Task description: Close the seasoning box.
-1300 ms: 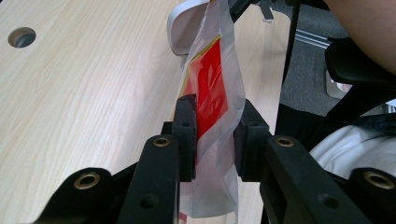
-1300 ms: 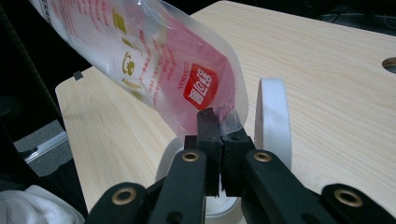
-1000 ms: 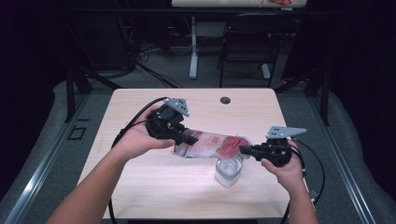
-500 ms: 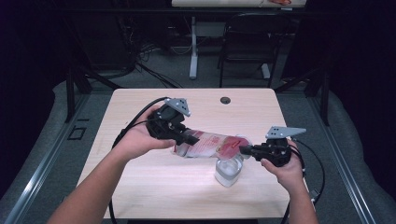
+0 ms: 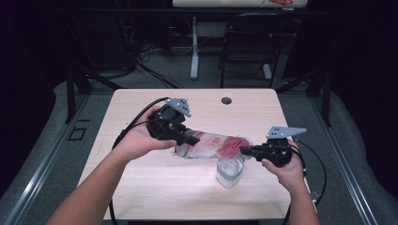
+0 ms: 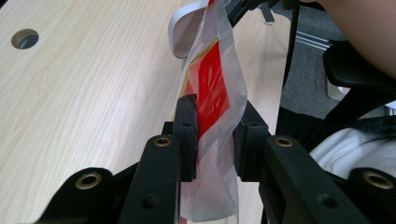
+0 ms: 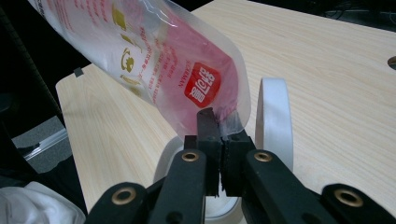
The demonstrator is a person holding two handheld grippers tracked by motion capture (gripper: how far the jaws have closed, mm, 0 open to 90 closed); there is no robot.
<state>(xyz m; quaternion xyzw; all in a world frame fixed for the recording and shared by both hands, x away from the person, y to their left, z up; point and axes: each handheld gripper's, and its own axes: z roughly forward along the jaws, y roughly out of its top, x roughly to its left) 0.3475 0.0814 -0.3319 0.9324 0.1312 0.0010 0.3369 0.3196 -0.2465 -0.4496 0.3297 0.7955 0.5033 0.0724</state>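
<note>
Nothing has shifted over the last second: the left tool [image 5: 187, 139] and right tool [image 5: 245, 150] grip the pouch [image 5: 213, 146] at the same ends, above the cup [image 5: 230, 171].

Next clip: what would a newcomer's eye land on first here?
A clear plastic pouch with red and gold print, stretched in the air between the left gripper and right gripper, each clamped on one end. Just under its right end, a round white cup stands on the pale wooden table, near the front edge.
</note>
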